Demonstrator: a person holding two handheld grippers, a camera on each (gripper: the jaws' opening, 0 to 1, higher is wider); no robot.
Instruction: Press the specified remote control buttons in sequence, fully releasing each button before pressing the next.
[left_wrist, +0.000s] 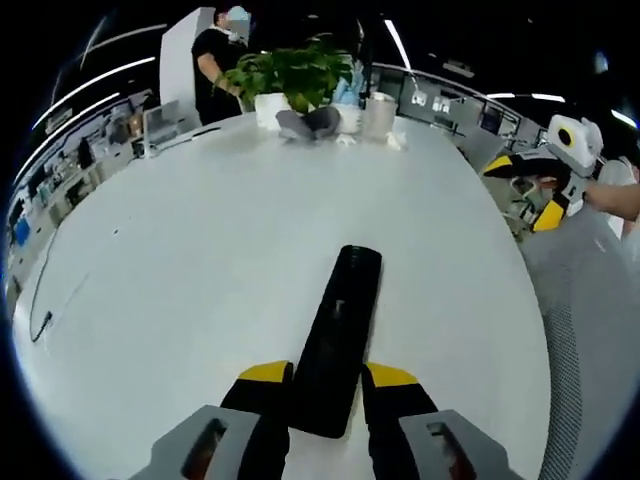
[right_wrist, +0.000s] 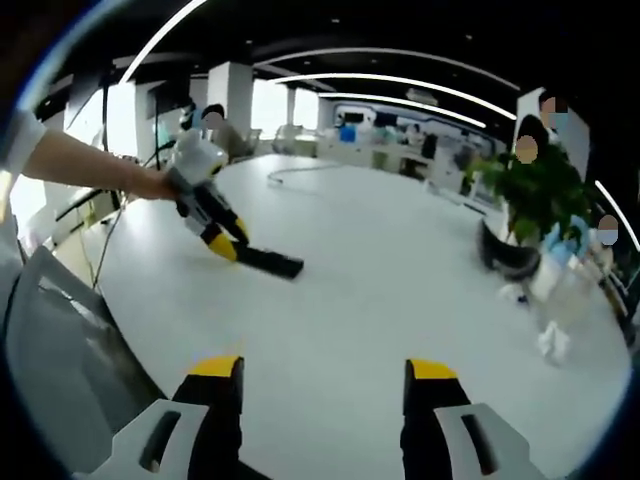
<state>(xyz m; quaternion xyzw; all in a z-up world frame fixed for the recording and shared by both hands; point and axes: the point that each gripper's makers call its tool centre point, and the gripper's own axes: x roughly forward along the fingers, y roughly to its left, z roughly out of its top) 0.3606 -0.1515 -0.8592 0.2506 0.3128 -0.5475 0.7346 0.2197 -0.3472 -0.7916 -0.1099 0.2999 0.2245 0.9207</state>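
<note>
Left claw clamped on the near end of a black remote control, yellow tips pressed at both its sides. Remote lying flat on the white tabletop, long body pointing away. Right claw spread wide apart, gripping nothing, hovering above bare tabletop. In the right gripper view, left claw and remote seen well apart to the left, held by a person's hand. Farther, at the tabletop's far edge: potted plant, small containers. Behind, a standing person.
</note>
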